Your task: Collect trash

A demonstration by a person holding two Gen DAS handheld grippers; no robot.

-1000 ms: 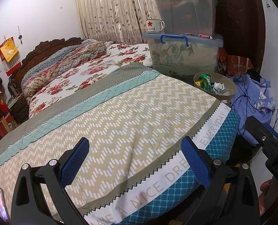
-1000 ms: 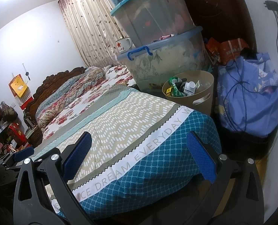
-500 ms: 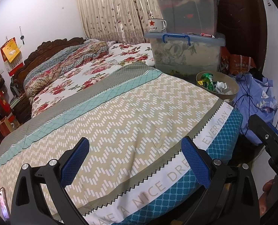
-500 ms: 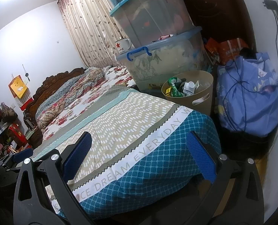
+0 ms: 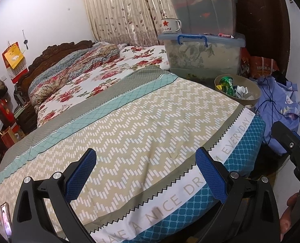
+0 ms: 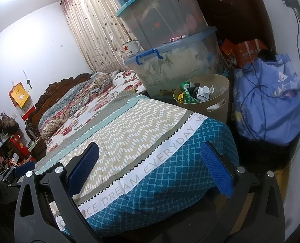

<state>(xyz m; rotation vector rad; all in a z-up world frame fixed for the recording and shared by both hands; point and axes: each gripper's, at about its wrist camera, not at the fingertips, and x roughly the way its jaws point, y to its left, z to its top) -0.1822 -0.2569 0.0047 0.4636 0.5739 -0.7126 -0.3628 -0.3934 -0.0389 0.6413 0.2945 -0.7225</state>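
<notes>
A tan waste bin stands on the floor past the bed's far corner, holding green wrappers, a small white bottle and scraps. In the left wrist view the same bin shows beyond the bedspread. My left gripper hovers open over the foot of the bed with nothing between its blue pads. My right gripper is open too, above the blue corner of the bedspread, well short of the bin. The right gripper's body appears at the right edge of the left view.
Two stacked clear storage boxes with a star mug stand behind the bin. A blue cloth bundle with cables sits right of it. A dark wardrobe, curtains, wooden headboard and a phone are around.
The left wrist view has drawn back and risen slightly, so the bin and boxes look smaller. The right view is almost unchanged. Both grippers stayed open.
</notes>
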